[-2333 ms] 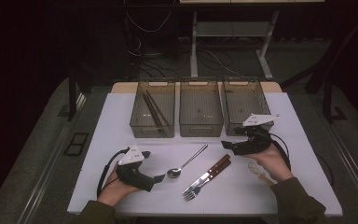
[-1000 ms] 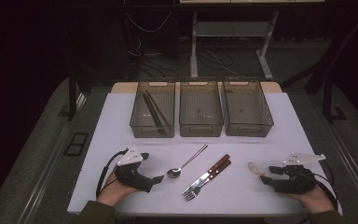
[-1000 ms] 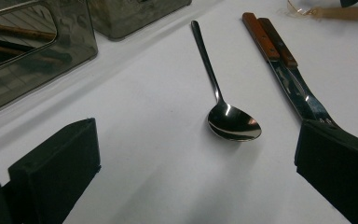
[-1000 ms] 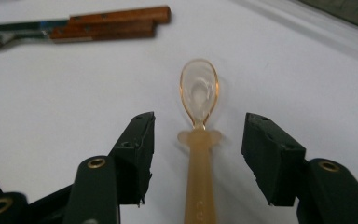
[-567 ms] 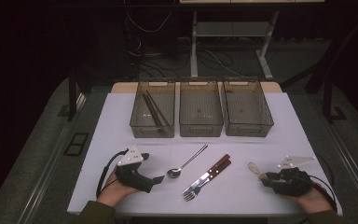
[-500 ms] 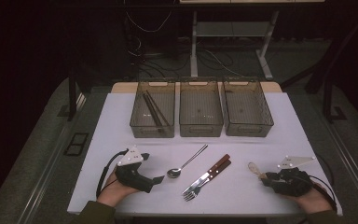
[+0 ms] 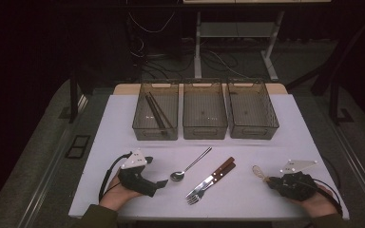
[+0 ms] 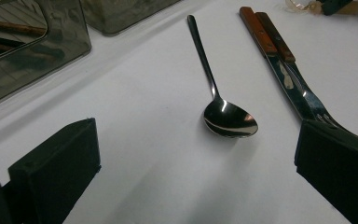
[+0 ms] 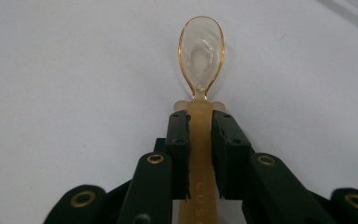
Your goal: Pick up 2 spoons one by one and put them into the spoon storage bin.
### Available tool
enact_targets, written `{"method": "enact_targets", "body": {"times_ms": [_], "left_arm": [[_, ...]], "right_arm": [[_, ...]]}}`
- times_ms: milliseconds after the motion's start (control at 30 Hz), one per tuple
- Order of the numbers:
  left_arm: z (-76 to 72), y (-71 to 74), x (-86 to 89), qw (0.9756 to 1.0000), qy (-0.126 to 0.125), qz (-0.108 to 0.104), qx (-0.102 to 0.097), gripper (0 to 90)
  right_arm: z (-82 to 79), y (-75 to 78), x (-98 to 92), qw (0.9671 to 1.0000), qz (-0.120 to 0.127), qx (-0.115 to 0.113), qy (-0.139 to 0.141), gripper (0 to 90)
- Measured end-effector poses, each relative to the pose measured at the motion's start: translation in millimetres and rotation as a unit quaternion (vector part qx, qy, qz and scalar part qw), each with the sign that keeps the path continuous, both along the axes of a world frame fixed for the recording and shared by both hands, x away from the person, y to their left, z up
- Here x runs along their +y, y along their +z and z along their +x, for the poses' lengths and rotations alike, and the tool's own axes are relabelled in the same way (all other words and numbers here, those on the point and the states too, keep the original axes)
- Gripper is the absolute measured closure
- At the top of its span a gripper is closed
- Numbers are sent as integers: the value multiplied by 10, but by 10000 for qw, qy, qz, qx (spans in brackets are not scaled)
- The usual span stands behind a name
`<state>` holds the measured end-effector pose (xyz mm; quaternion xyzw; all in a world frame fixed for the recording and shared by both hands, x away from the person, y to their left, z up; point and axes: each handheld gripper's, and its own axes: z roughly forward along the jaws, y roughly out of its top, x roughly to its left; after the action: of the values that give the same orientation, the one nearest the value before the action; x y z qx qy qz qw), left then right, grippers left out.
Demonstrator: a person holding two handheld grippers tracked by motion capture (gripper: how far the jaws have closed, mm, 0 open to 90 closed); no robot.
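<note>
A clear amber plastic spoon (image 9: 201, 46) points away from my right gripper (image 9: 200, 123), whose jaws have just been closing and now press both sides of its handle. In the high view that spoon (image 7: 256, 171) sticks out leftward from the right gripper (image 7: 268, 180) at the table's front right. My left gripper (image 7: 164, 183) rests at the front left, open, nothing between its jaws. Just ahead of the left gripper (image 8: 196, 140) lies a metal spoon (image 8: 228, 119), and beside it a fork and knife (image 8: 279, 56) with wooden handles.
Three clear bins stand in a row at the back: the left bin (image 7: 139, 124) holds dark chopsticks (image 7: 156, 111), then the middle bin (image 7: 204, 132) and the right bin (image 7: 273, 124). The metal spoon (image 7: 190, 165) and the fork and knife (image 7: 211, 179) lie front centre on the white table (image 7: 290, 137).
The right gripper came back from the right bin to the table's front right and has stayed there since, with the plastic spoon at its tip. The left gripper has not moved.
</note>
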<state>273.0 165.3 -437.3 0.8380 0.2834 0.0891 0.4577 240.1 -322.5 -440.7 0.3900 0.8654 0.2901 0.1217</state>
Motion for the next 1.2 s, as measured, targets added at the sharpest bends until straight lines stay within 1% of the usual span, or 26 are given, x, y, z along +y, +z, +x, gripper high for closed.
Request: {"method": "enact_targets", "body": {"times_ms": [300, 367, 600, 833, 933, 1000, 1100, 1167, 1200], "left_arm": [[0, -2, -12, 10000, -45, 22, 14, 0], [0, -1, -12, 10000, -58, 27, 11, 0], [0, -1, -12, 10000, -73, 18, 21, 0], [-5, 0, -20, 9999, -102, -17, 27, 0], [-8, 0, -27, 9999, -129, -42, 25, 0], [-6, -2, -26, 9999, -147, -15, 35, 0], [-7, -6, -22, 9999, -160, -20, 58, 0], [-5, -8, -18, 9998, -173, -24, 53, 0], [-3, -8, -16, 9998, -199, -22, 48, 0]], "right_arm": [[32, 17, -17, 9999, 96, 131, -32, 790], [45, 27, -20, 9999, 85, 88, 3, 790], [67, 71, -27, 9997, 222, 50, 38, 790], [104, 136, -30, 9990, 432, -70, 47, 789], [129, 161, -20, 9984, 559, -43, 23, 789], [156, 176, -11, 9982, 593, -91, 25, 789], [188, 213, 13, 9977, 673, -70, 15, 789], [219, 225, 32, 9971, 745, -159, 34, 789], [231, 235, 41, 9969, 776, -145, 26, 789]]}}
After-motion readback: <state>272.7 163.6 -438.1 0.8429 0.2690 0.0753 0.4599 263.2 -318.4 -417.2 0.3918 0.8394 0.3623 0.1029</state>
